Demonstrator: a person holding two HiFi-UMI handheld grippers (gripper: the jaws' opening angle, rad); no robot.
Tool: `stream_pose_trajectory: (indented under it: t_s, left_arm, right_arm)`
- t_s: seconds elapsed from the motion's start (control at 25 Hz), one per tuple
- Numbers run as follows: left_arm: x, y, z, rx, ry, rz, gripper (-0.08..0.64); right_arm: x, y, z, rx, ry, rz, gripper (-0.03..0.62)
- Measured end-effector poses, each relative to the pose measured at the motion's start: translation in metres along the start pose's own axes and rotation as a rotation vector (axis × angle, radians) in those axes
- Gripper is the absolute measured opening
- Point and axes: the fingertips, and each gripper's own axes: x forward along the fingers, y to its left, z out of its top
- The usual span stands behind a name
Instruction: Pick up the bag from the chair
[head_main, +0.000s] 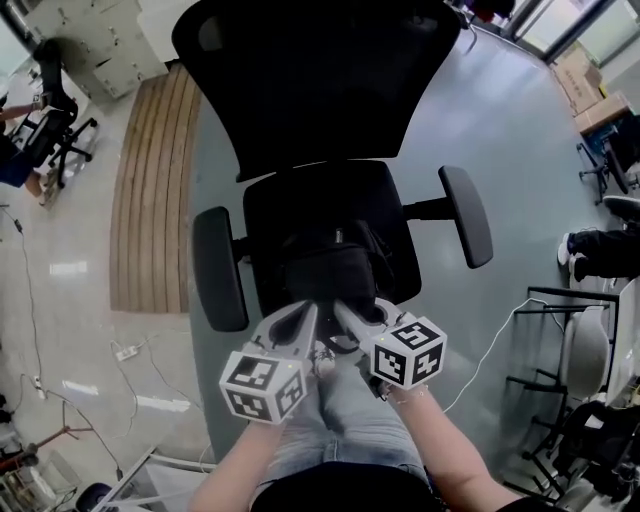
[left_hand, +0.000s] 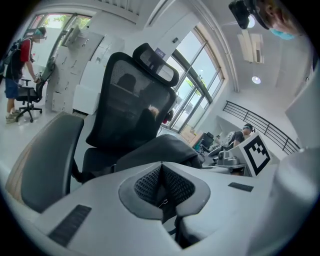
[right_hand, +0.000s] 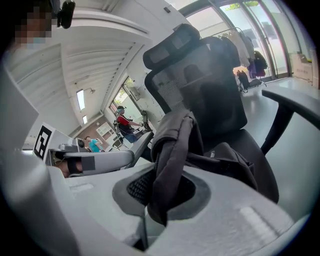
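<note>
Bag (head_main: 335, 272), black, slumped on seat of office chair (head_main: 320, 90). Fold of its dark fabric pinched between jaws of right gripper (right_hand: 167, 191); left gripper (left_hand: 161, 186) jaws closed together, tips at near edge of the bag.

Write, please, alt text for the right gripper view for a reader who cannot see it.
The tongs of the right gripper are shut on a dark strap of the black bag, which lies on the seat of a black mesh-backed office chair. Tall windows stand behind.
</note>
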Motion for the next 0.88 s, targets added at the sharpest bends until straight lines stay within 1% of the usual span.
stream_pose_trajectory:
  t_s: [0.2,0.44,0.68,0.88]
  left_arm:
    - [-0.013,-0.011,0.021,0.019,-0.036,-0.013,0.015]
    - [-0.027,-0.022,0.038,0.042,-0.058,-0.027,0.015]
    - [-0.041,-0.036,0.044,0.046,-0.079,-0.039,0.015]
    - [-0.054,-0.042,0.050,0.047,-0.110,-0.030,0.015]
  right_arm:
    - [-0.017,0.009,0.014,0.005,-0.030,-0.009,0.044]
    - [-0.035,0.021,0.019,0.023,-0.051,-0.004,0.044]
    - [-0.052,0.034,0.019,0.026,-0.067,0.004,0.044]
    - [-0.065,0.042,0.033,0.015,-0.101,0.024,0.046]
